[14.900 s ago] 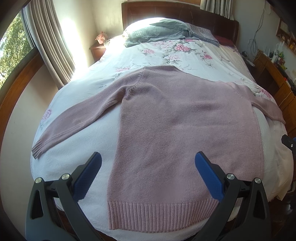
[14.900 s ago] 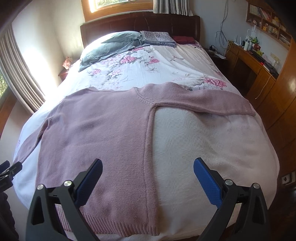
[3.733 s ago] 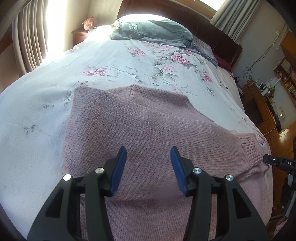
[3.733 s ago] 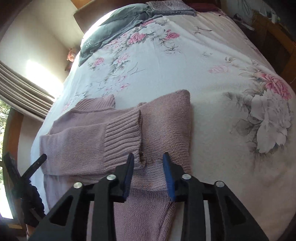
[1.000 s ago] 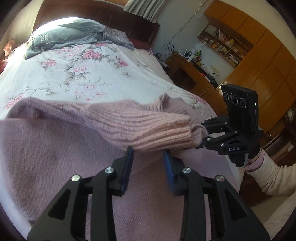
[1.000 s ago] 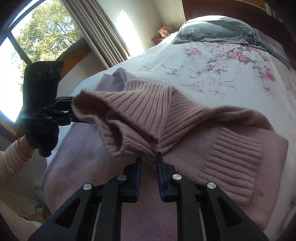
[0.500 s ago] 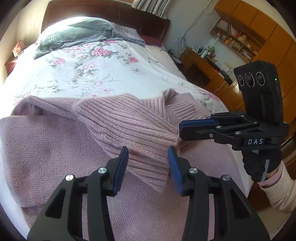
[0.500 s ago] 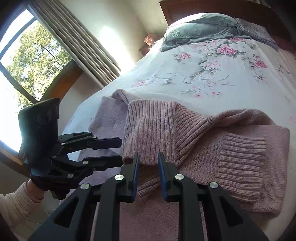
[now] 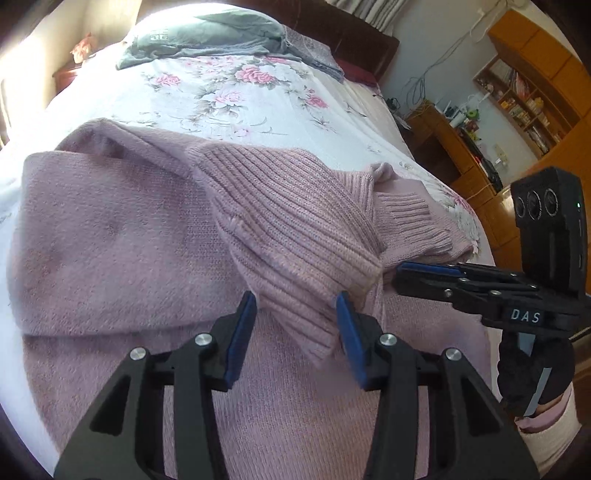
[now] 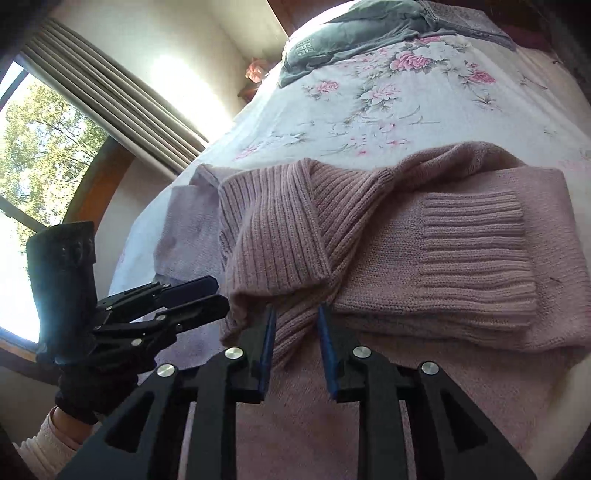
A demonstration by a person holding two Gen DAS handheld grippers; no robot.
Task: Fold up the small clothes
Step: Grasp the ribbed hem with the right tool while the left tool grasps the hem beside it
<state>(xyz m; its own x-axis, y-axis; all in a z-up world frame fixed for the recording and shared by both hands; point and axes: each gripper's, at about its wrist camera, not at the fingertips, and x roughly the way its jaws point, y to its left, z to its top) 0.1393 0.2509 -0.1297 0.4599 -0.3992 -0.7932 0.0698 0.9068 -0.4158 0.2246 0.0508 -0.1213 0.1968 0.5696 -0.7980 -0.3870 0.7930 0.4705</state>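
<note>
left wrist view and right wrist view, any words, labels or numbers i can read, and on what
"DAS": white letters on the black body of the right gripper, in the left wrist view.
Grey pillow: a pale square emblem, too blurred to read.
Shelf items by the desk: too small to read.
Pink sweater: no label shows.

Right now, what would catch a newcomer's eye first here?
A pink knit sweater fills the near end of the floral bed, its ribbed hem flopped up over the folded sleeves. Both grippers, left and right, hover open at that hem.
</note>
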